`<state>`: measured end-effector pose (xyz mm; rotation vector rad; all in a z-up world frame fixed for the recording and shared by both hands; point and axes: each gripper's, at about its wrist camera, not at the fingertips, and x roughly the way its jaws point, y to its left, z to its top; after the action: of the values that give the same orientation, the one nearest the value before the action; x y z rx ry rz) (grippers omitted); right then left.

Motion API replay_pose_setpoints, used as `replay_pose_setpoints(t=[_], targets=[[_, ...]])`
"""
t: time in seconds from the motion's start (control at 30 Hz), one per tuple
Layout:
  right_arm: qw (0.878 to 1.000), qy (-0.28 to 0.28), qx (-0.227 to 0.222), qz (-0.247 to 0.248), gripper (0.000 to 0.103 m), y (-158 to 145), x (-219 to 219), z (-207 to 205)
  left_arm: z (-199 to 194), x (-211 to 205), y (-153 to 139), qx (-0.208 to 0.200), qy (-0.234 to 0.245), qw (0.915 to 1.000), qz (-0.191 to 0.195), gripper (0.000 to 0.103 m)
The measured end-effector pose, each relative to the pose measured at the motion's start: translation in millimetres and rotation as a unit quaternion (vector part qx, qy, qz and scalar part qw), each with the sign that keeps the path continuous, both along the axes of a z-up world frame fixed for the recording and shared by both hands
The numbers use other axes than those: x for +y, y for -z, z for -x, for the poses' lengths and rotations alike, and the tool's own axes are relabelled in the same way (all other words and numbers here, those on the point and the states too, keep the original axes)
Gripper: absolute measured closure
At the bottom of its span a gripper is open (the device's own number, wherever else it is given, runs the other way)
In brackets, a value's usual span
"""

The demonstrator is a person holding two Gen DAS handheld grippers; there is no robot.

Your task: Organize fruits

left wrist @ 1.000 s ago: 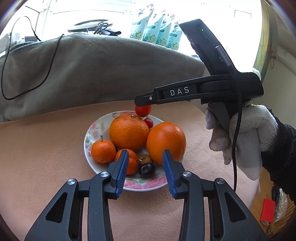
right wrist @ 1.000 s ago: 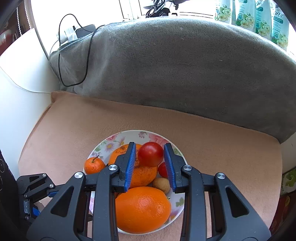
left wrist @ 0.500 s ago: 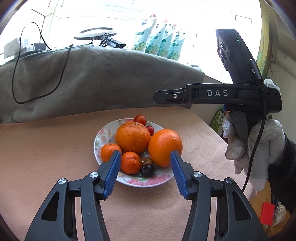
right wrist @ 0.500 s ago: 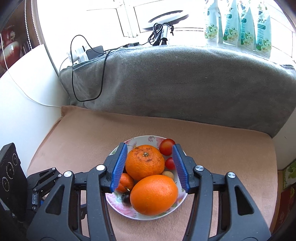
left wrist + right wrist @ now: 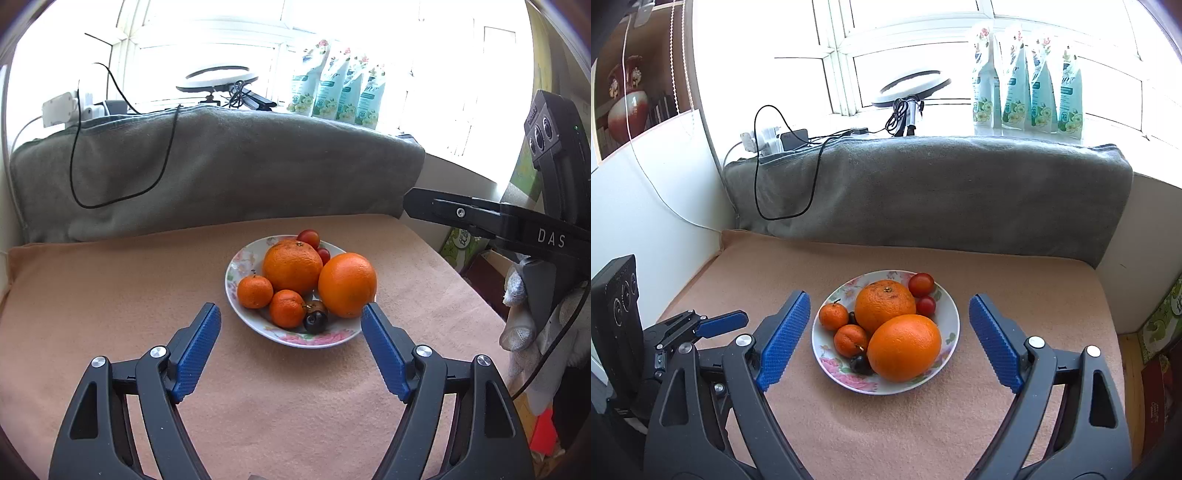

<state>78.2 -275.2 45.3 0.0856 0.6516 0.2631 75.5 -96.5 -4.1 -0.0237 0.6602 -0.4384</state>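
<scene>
Fruit lies gathered on a flowered plate point(image 5: 236, 295) standing on a peach cloth point(image 5: 110, 295). Left wrist view: the left gripper point(image 5: 291, 332) is spread wide and holds nothing, its blue pads framing the near rim of the plate without touching it. On the plate, a large orange point(image 5: 292, 266) sits at centre, a second orange point(image 5: 347, 284) at 3 o'clock, two mandarins point(image 5: 255, 291) at 8 and 6 o'clock, a dark fruit point(image 5: 315, 320) at 5 o'clock and two tomatoes point(image 5: 308, 237) at 12 to 1 o'clock. Right wrist view: the right gripper point(image 5: 888, 334) is likewise fully open and empty, short of the plate, with the nearer orange point(image 5: 904, 347) at 5 o'clock and the tomatoes point(image 5: 921, 283) at 1 o'clock. No fruit remains visible on the cloth, so the sorting appears finished or nearly so. Good practice here would be to keep both claws open and clear of the rim, lest a pad tip the plate or roll the topmost orange.
</scene>
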Motion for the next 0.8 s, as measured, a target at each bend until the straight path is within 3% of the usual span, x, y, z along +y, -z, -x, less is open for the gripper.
replay_pose_setpoints(t=[0.37, 0.8], targets=[[0.997, 0.077, -0.001, -0.003, 0.013, 9.9, -20.4, 37.2, 7.8, 4.7, -4.1, 0.006, -0.037, 0.9989, -0.027, 0.021], [0.996, 0.090, 0.006, -0.011, 0.013, 16.8, -28.4, 43.1, 14.7, 7.9, -8.4, -0.003, -0.055, 0.9977, -0.041, 0.017]])
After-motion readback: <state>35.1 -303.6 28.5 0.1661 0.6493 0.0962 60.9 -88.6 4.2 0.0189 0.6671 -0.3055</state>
